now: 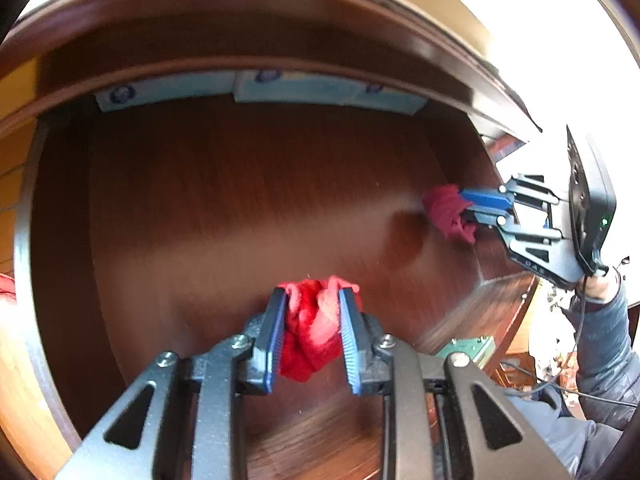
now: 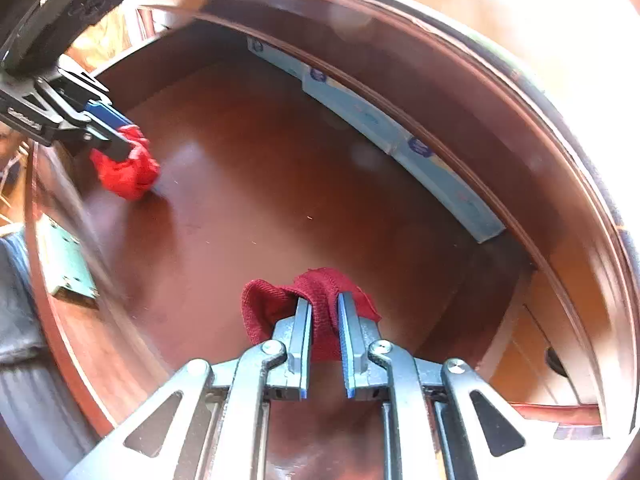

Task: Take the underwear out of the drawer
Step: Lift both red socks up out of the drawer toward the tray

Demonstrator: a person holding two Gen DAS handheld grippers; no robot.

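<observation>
Two garments: left gripper (image 1: 313, 312) clamps bright red crumpled underwear (image 1: 310, 336), right gripper (image 2: 324, 320) pinches dark maroon knitted underwear (image 2: 320, 296), above the brown wooden drawer (image 2: 280, 184); pale blue boxes (image 1: 256, 90) line the back.

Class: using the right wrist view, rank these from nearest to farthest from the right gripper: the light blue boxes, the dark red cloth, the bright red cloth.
1. Dark red cloth: clamped in the right gripper.
2. Bright red cloth: far left, in the left gripper.
3. Light blue boxes: along the drawer's back wall.

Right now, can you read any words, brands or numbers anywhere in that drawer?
None can be read.
Pale blue boxes at the back of the drawer: round dark-blue logos, print too blurred.
Right gripper body: small white marks, too small.
</observation>
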